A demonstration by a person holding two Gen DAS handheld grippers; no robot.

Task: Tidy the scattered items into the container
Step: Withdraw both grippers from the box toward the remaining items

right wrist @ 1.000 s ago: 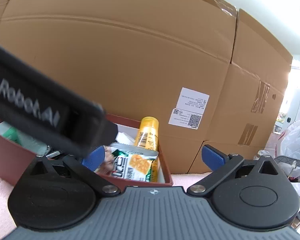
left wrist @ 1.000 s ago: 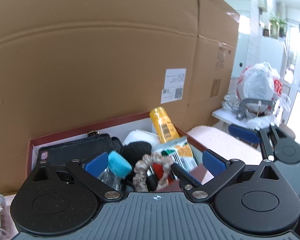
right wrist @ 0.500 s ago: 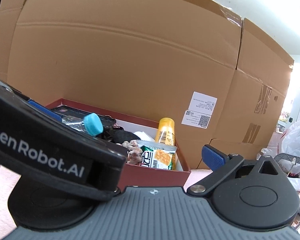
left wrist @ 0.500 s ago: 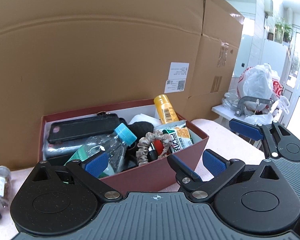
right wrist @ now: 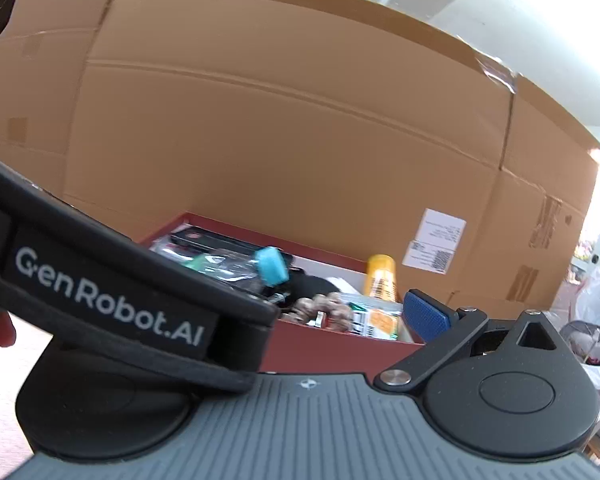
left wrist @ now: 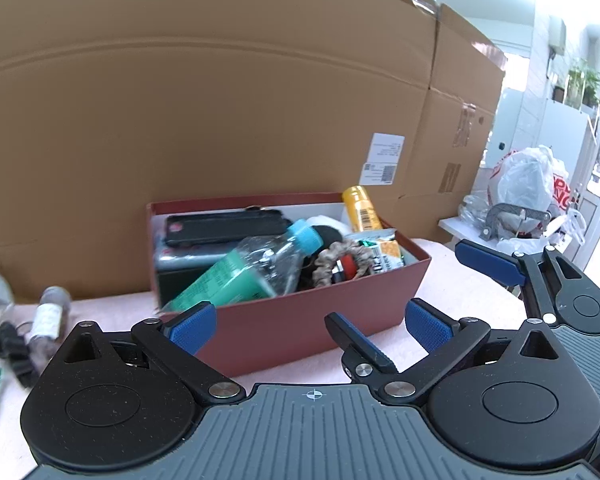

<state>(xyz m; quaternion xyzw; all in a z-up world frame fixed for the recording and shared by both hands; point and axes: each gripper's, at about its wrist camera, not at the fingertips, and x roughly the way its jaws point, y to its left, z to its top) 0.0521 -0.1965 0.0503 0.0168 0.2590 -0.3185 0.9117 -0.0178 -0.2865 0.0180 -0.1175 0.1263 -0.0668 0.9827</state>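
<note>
**Red box is pretty much stuffed, a few bits still out on the left**

So the red box (left wrist: pixel 312 320) sits on the pink-covered worktop (left wrist: pixel 452 292), right up against a big sheet of brown cardboard (left wrist: pixel 220 100). It's packed: a plastic bottle with a blue cap (left wrist: pixel 260 264) lies tilted across the middle, a black phone case (left wrist: pixel 224 226) lies flat behind it, a yellow tube (left wrist: pixel 362 208) stands in the far right corner, plus a beige scrunchie (left wrist: pixel 340 260) and a green-and-orange snack packet (left wrist: pixel 384 254) near the right wall.

The left tool (left wrist: pixel 308 320) hangs in front of the box with its blue pads spread wide, nothing between them. The right tool (left wrist: pixel 440 296) is just to its right, also gaping wide and empty; in its own camera the left tool's strap blocks one finger.

Off to the left of the box, on the worktop, there's a small vial with a white label (left wrist: pixel 48 312) and a black clip-looking thing (left wrist: pixel 14 352), both blurry.

Further right, a white plastic bag (left wrist: pixel 528 176) sits on a side table.
</note>
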